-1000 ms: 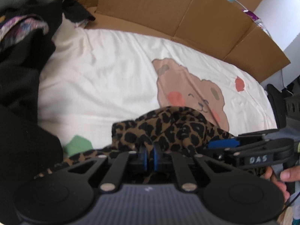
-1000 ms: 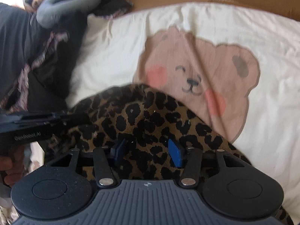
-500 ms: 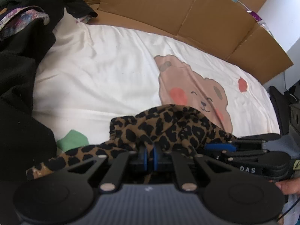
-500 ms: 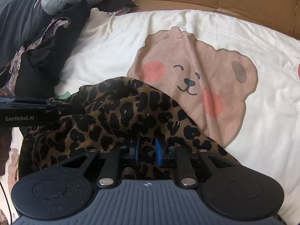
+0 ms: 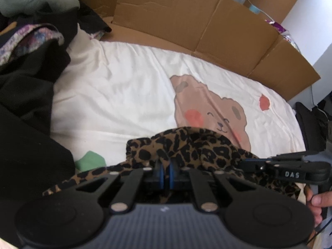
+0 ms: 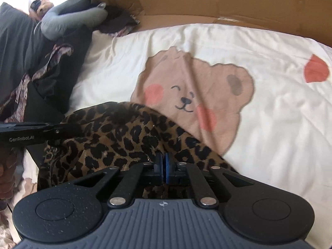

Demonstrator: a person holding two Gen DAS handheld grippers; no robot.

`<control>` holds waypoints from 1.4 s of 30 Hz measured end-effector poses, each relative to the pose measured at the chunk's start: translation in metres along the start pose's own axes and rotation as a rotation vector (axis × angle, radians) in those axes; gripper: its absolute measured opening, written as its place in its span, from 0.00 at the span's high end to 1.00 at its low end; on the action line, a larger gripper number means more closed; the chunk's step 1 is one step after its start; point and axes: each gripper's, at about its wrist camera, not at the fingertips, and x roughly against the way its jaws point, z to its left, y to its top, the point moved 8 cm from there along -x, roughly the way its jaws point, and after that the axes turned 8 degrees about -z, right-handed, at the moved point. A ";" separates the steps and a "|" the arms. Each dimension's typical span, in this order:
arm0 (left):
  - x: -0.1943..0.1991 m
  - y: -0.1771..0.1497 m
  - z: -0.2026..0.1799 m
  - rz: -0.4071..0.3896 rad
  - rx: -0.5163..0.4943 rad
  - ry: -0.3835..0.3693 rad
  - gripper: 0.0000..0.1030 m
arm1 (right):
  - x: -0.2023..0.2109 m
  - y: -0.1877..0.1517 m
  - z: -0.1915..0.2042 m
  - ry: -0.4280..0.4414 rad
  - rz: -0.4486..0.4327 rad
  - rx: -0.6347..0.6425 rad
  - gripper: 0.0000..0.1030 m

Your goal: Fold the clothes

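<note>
Garment: a leopard-print garment (image 5: 186, 151) lies bunched in a loose heap at the near edge of a cream bedsheet (image 5: 124, 95), partly covering the chin of a printed bear (image 6: 193, 91).
Where it is held: two points along its near edge, one per gripper, with the slack cloth humped up between them.
Left gripper (image 5: 165, 173): blue pads pressed nearly together, a fold of the leopard cloth pinched between them.
Right gripper (image 6: 163, 167): also closed tight on a pinch of the same cloth.
Likely handling: it looks thin, soft and light, with no stiffness of its own; it should droop and twist when lifted, so it probably needs spreading flat before any fold.
Where to grip: judged best at corners or a hem. The bunching hides any hem or seam, so I cannot tell which part is held.
Left view only: a thin leopard strip trailing left toward a pile of dark clothes (image 5: 27, 108), and a green patch (image 5: 90, 161) on the sheet.
Right view only: the bear's whole face, and a grey cushion (image 6: 70, 18) at the far left.
Surroundings: a cardboard wall (image 5: 186, 22) behind the bed.
</note>
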 end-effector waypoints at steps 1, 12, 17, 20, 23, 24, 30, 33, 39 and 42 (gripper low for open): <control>0.004 0.001 0.000 -0.003 -0.001 0.002 0.95 | 0.004 0.001 -0.002 -0.001 -0.003 -0.003 1.00; 0.050 -0.007 -0.005 -0.001 -0.011 0.024 0.95 | 0.048 -0.002 -0.024 -0.037 -0.031 -0.034 1.00; 0.075 -0.015 -0.002 0.000 0.011 0.044 0.95 | 0.066 -0.009 -0.026 -0.059 -0.036 -0.020 1.00; 0.092 -0.018 0.000 -0.006 0.024 0.059 0.95 | 0.081 -0.012 -0.030 -0.075 -0.041 -0.019 1.00; 0.108 -0.021 -0.001 -0.009 0.033 0.070 0.95 | 0.099 -0.014 -0.038 -0.101 -0.049 -0.025 1.00; 0.112 -0.022 -0.001 -0.008 0.037 0.073 0.95 | 0.105 -0.015 -0.042 -0.111 -0.053 -0.030 1.00; 0.136 -0.033 -0.001 0.006 0.047 0.095 0.95 | 0.144 -0.021 -0.068 -0.174 -0.079 -0.069 1.00; 0.145 -0.041 0.000 0.019 0.044 0.102 0.95 | 0.161 -0.029 -0.079 -0.203 -0.084 -0.085 1.00; 0.162 -0.056 0.005 0.041 0.057 0.123 0.95 | 0.188 -0.048 -0.092 -0.243 -0.080 -0.114 1.00; 0.169 -0.068 0.009 0.063 0.069 0.136 0.95 | 0.199 -0.059 -0.094 -0.263 -0.071 -0.117 1.00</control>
